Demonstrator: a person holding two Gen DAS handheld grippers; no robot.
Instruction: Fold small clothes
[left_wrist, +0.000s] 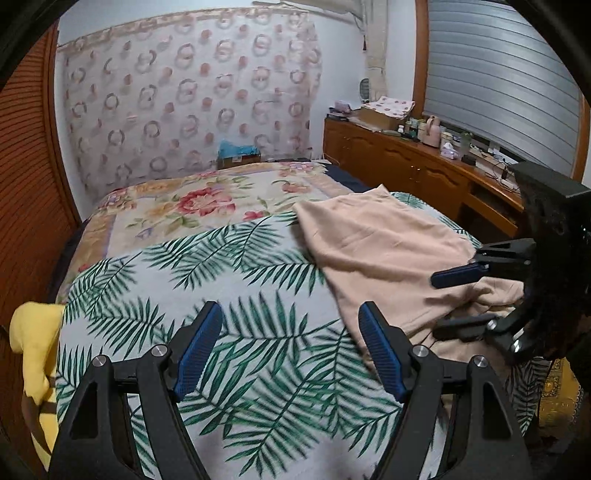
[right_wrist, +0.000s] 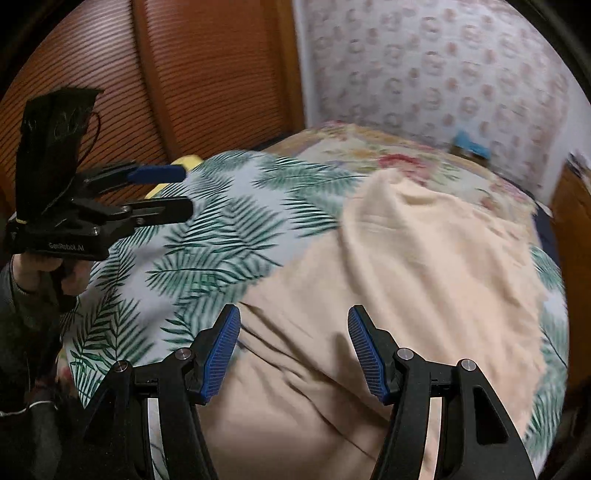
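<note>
Left wrist view: the left gripper (left_wrist: 290, 347), 2 black fingers with blue ribbed pads, is spread wide over a palm-leaf print bedspread (left_wrist: 207, 266), holding nothing. To its right lies a peach-coloured soft cloth garment (left_wrist: 384, 251), rumpled along its near edge. The right gripper (left_wrist: 458, 301) hovers just above that edge, also spread with nothing between its pads. The right wrist view shows the garment (right_wrist: 406, 258) lying loosely, creased and bunched toward the far end; motion blur makes it hard to tell whether any fold exists. The folding appears barely begun: smoothing, every fold and tidying remain. A yellow cloth (left_wrist: 33, 343) sits at the bed's left edge.
</note>
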